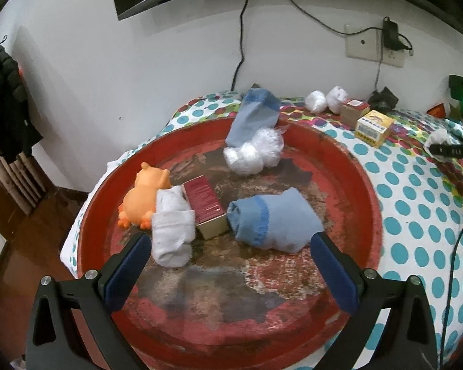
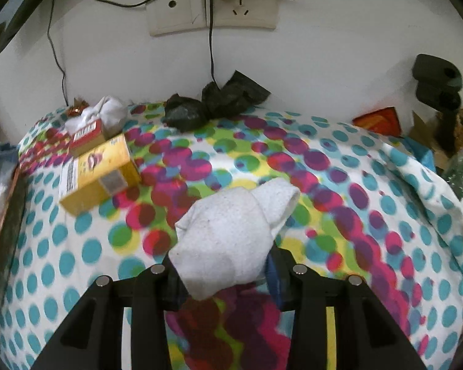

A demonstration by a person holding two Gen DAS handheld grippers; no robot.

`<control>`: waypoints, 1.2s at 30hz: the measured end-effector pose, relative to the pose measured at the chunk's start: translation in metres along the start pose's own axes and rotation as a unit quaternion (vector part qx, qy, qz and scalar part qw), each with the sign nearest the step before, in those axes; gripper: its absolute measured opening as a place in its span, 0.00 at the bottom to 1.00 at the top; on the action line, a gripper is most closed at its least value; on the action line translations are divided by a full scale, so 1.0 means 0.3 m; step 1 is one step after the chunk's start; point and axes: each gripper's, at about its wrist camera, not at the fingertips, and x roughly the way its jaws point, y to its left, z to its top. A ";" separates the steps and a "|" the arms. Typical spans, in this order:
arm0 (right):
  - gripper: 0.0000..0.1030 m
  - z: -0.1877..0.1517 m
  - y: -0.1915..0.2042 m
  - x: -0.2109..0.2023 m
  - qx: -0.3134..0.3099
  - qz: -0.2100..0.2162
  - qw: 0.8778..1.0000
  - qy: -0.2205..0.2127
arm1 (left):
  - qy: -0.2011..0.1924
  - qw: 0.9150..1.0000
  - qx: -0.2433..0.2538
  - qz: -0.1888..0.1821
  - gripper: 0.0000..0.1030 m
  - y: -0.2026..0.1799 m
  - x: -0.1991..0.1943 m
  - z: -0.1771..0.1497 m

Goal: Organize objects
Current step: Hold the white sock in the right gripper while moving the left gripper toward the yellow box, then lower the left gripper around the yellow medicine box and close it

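Observation:
In the left wrist view a worn red round tray (image 1: 348,166) holds an orange toy animal (image 1: 142,197), a white sock roll (image 1: 171,231), a dark red box (image 1: 205,206), a blue sock roll (image 1: 273,219), a crumpled clear plastic wad (image 1: 253,151) and another blue sock (image 1: 253,114) leaning over the far rim. My left gripper (image 1: 228,249) is open and empty above the tray's near part. My right gripper (image 2: 222,265) is shut on a white sock roll (image 2: 228,231), held above the polka-dot cloth (image 2: 355,185).
On the cloth behind the tray lie a yellow box (image 2: 98,172), a red-topped box (image 2: 86,135), white sock rolls (image 1: 325,100) and a black crumpled bag (image 2: 213,104). Cables hang from a wall socket (image 2: 213,9). A black camera stand (image 2: 438,92) is at the right.

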 end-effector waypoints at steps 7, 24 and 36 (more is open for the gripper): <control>0.39 -0.074 -0.002 -0.077 -0.034 -0.008 0.999 0.002 | 0.002 1.000 0.016 -0.008 1.00 -0.033 -0.006 -0.002; 0.40 -0.169 -0.025 -0.149 -0.048 0.008 0.999 0.001 | -0.013 0.990 0.069 -0.119 1.00 -0.304 -0.055 0.183; 0.41 -0.169 -0.024 -0.147 -0.046 0.011 0.999 0.002 | 0.043 0.974 0.107 -0.194 1.00 -0.548 0.198 0.364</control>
